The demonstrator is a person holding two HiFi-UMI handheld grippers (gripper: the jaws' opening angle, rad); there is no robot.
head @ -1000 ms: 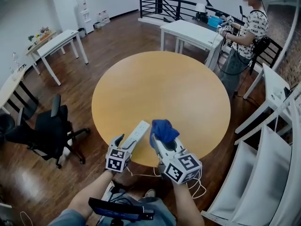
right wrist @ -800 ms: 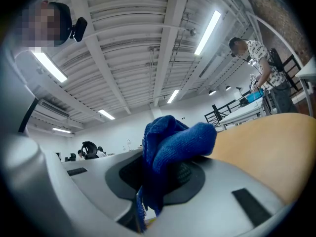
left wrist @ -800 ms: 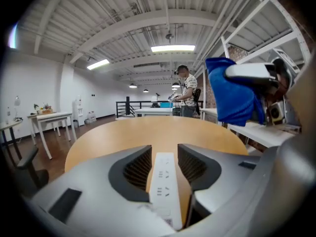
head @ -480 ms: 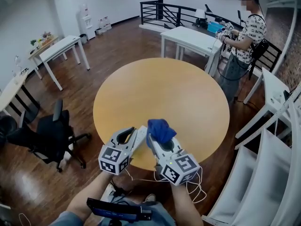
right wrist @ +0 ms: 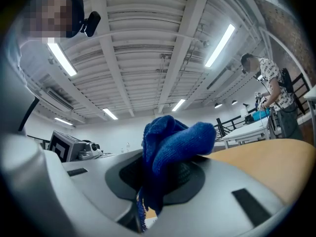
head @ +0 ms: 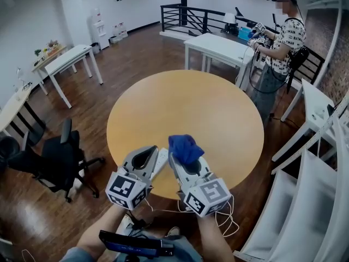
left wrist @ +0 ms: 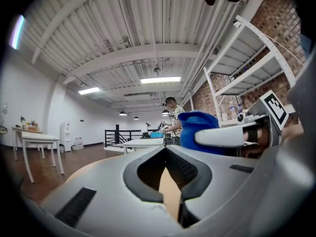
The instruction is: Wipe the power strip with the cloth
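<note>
Head view: the right gripper (head: 183, 158) has its fingers pinching the blue cloth (head: 185, 148). The left gripper (head: 151, 150) fingers have just pressed together, empty. The white power strip (head: 161, 158) lies between both sets of fingers on the round tabletop (head: 185, 102).

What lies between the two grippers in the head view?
The white power strip lies on the table between the left gripper and the right gripper with the blue cloth, seen in the head view.
</note>
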